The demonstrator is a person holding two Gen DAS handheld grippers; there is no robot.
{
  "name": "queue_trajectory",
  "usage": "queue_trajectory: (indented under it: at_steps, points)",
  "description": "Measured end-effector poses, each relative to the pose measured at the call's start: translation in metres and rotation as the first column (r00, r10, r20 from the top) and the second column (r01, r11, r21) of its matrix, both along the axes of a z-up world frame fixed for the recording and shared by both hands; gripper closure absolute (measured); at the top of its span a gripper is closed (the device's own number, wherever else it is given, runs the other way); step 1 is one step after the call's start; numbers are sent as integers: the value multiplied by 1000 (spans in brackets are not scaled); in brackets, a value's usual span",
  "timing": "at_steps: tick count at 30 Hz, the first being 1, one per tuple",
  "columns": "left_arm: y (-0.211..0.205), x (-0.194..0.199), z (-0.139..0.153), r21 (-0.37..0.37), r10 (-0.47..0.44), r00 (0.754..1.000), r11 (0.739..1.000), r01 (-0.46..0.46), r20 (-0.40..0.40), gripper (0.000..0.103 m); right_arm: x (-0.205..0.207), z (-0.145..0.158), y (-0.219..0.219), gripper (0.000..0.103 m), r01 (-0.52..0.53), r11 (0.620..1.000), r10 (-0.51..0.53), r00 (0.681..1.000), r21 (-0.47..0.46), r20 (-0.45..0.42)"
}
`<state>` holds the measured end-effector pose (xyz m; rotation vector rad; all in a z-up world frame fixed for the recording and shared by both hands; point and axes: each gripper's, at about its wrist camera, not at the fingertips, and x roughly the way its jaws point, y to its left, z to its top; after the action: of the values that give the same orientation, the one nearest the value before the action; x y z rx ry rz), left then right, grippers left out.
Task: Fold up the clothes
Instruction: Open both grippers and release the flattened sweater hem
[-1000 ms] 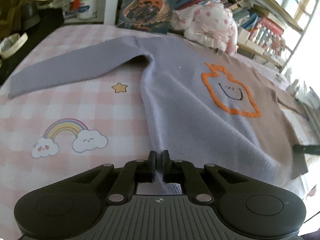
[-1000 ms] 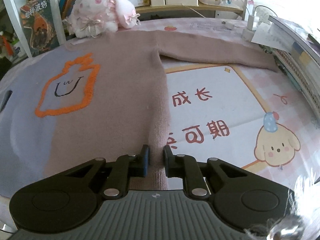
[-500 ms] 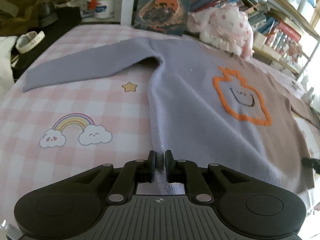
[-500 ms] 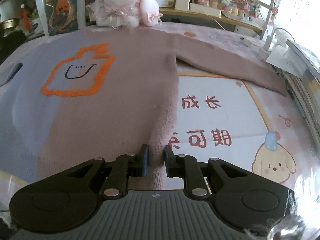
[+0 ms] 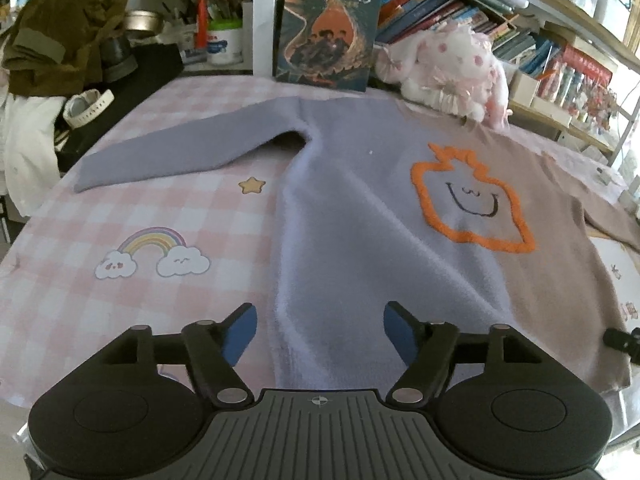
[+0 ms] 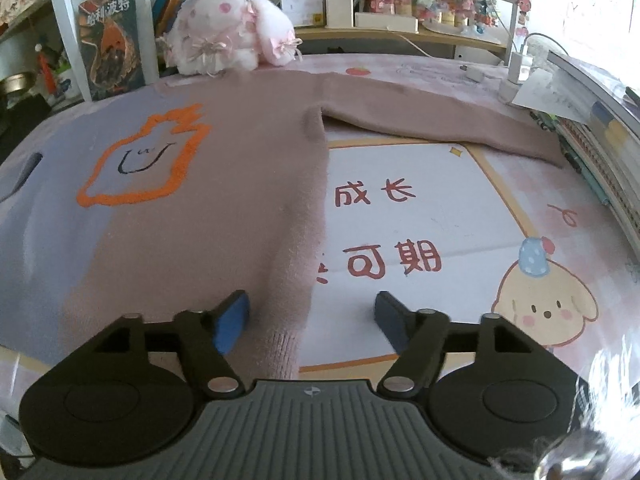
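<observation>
Sweater (image 5: 360, 240) lay flat, sleeves spread at 10 and 2 for folding. Your left gripper (image 5: 320, 330) and right gripper (image 6: 312, 320) straddled its hem corners, jaws released.

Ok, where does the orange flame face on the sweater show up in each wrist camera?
Left wrist: orange flame face sits right of centre, on the sweater.
Right wrist: same face sits left of centre.
Shared landmark: the pink plush bunny behind the sweater.
</observation>
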<state>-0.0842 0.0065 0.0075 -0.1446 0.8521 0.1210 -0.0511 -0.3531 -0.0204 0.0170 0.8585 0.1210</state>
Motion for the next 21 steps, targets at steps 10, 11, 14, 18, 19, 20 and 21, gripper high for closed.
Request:
queue_trajectory:
  at_steps: [10,11,14,18,19,20,21]
  points:
    - [-8,-22,5,24,33,999,999,-34,26,22,-6,-4,0,12,-5,1000,5,1000,-5,5]
    - [-8,-23,5,26,35,999,999,-36,28,22,-6,-3,-1,12,3,1000,-3,1000,-2,1]
    - [-5,-22,6,32,36,999,999,-37,36,22,-10,1,-3,12,41,999,-41,999,10,3]
    - [1,-14,8,29,18,998,999,-20,56,22,-14,5,1,12,86,996,-86,996,-7,26]
    - [4,-12,8,28,11,998,1000,-12,60,21,-15,5,2,12,92,996,-92,995,-11,26]
    - [6,-10,8,26,3,998,1000,-4,63,21,-15,6,5,12,98,995,-98,995,-15,27]
    - [10,-8,7,26,-10,998,1000,8,64,21,-16,6,9,12,105,994,-105,994,-22,28]
